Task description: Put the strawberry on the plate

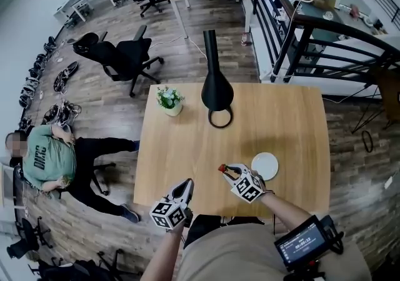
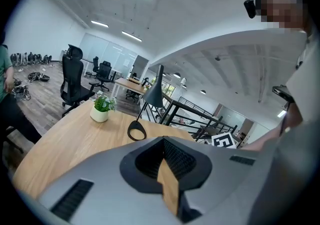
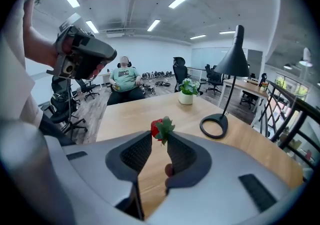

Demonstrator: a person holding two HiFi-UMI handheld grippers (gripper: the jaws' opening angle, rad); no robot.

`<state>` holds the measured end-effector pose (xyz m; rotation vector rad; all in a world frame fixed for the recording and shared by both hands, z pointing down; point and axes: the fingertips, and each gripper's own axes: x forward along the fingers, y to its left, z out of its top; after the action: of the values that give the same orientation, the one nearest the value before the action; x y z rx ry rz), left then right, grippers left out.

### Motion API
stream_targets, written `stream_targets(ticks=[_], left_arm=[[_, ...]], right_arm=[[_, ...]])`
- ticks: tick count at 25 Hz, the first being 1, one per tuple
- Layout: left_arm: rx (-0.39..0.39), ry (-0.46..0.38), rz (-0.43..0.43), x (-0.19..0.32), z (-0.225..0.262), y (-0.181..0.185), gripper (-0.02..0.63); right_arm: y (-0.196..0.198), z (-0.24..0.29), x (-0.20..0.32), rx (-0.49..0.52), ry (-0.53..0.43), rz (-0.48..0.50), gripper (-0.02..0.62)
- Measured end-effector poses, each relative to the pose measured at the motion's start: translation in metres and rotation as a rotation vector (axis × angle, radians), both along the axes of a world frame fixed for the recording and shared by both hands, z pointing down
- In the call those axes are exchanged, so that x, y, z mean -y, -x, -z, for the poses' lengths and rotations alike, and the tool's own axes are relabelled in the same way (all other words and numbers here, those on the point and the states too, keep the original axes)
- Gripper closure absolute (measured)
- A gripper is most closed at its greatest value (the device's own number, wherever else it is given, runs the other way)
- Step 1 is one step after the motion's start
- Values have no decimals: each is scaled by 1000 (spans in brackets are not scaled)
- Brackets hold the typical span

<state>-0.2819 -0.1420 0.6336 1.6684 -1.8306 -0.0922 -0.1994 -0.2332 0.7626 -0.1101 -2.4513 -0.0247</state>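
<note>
The left gripper sits close in front of the body, tilted slightly downward, its jaws together with nothing between them. The right gripper is farther out and to the right. It points more steeply down, its jaw tips pinching the strawberry. The left forearm and right forearm reach forward.

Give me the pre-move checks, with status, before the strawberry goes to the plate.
1. Strawberry held: ok, pinched at the jaw tips of the right gripper.
2. Grip security: cannot tell; only the tips bear on it.
3. Plate free: ok, nothing on it.
4. Path: ok, the plate lies right beside the right gripper, with only bare table around it.
5. Left gripper out of the way: ok, jaws together, empty, on the side away from the plate.
6. Lamp and potted plant: ok, well beyond the plate.
</note>
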Motion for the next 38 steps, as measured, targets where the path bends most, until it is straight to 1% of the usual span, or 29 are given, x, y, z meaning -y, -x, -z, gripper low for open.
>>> stream_targets(ticks=[9, 16, 23, 26, 32, 38], left_arm=[[1, -72, 49, 8, 12, -11, 603], [-10, -128, 52, 14, 34, -30, 603], [-6, -179, 33, 31, 53, -45, 603], [-5, -196, 21, 38, 60, -50, 603], [-8, -201, -7, 47, 65, -63, 603], [-6, -196, -41, 56, 67, -71, 603]], right_arm=[[-27, 44, 16, 79, -17, -47, 494], [-49, 99, 20, 151, -33, -72, 494], [-73, 141, 22, 228, -19, -105, 494], [-81, 160, 25, 280, -16, -122, 494], [-108, 187, 39, 324, -58, -173, 494], [-135, 199, 59, 342, -95, -240, 494]])
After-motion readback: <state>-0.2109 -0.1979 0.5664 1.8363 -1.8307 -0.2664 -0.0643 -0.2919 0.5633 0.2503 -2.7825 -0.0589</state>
